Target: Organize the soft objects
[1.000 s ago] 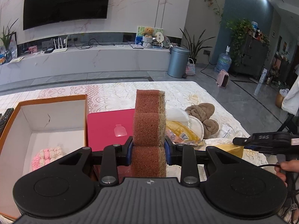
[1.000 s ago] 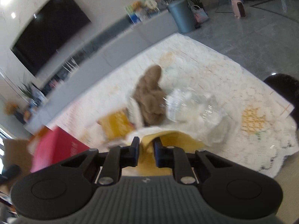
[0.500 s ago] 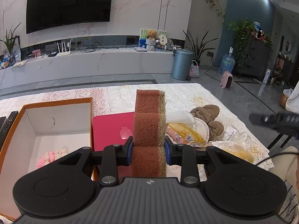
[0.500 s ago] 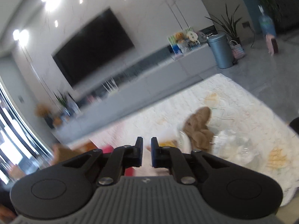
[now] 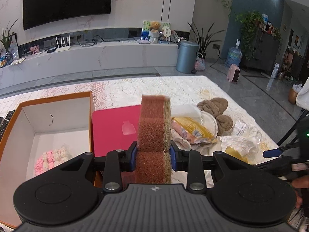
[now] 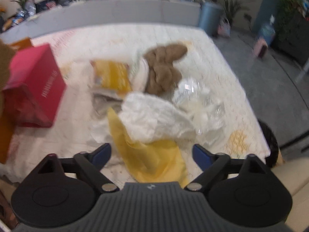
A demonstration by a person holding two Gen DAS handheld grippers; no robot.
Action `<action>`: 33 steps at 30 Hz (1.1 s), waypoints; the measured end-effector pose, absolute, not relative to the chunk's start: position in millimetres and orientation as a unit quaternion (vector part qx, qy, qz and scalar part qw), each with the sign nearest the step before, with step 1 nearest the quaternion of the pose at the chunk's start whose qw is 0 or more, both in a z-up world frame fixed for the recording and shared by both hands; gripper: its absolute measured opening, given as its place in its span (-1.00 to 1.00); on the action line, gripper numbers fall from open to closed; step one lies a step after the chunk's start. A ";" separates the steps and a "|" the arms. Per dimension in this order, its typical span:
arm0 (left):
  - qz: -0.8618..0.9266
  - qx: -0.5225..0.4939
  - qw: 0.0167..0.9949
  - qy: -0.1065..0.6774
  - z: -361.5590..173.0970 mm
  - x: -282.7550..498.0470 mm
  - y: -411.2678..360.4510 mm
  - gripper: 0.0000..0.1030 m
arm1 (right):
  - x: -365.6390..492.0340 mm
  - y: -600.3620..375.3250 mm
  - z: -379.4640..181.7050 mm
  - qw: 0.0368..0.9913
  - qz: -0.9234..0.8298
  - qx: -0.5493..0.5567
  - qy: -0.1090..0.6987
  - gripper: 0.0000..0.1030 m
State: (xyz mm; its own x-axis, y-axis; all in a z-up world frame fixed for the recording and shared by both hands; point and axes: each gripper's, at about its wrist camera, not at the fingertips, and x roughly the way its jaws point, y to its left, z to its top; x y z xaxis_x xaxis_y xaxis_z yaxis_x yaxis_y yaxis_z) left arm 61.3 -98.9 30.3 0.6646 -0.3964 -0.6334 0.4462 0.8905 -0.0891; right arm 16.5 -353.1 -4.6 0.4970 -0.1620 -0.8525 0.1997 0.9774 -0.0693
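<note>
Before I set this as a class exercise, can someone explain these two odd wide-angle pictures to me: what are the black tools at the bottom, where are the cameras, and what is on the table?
There is no robot here. A person holds a two-finger gripper in each hand, and a fisheye camera on each looks forward along its fingers, so the black shape at the bottom of each picture is the tool itself.

The left wrist view shows the left gripper clamped on a brown sponge standing upright. Behind it sit an open white box with an orange rim, holding a pink and white fluffy item, and a pink box.

The right wrist view is blurred. The right gripper has just been opening and grips nothing; a yellow cloth lies on the lace tablecloth below it, beside crumpled white material, a brown towel and a yellow packet.
</note>
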 end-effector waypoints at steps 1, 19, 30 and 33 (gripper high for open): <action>-0.232 0.038 0.911 0.340 29.4 61.2 -99.3 -0.29 | 22.4 -354.0 -14.0 0.854 -0.113 0.016 0.507 0.83; -0.246 0.052 0.916 0.313 34.2 52.5 -99.5 -0.31 | 27.7 -382.7 -48.2 0.825 -0.107 0.088 0.548 -0.72; -0.246 0.029 0.926 0.284 58.3 41.0 -92.1 -0.31 | -18.5 -389.1 14.8 0.874 -0.088 0.107 0.466 -0.82; -0.249 0.024 0.929 0.273 70.5 41.1 -91.4 -0.31 | -23.3 -388.7 41.3 0.897 -0.104 0.118 0.413 -0.82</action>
State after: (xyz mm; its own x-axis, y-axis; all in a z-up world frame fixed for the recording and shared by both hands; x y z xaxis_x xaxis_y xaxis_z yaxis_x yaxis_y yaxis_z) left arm 41.1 -91.4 70.5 0.7265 -0.4502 -0.5192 0.4759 0.8746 -0.0924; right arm -23.3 -388.7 41.3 0.6365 -0.0889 -0.7662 0.2841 0.9505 0.1257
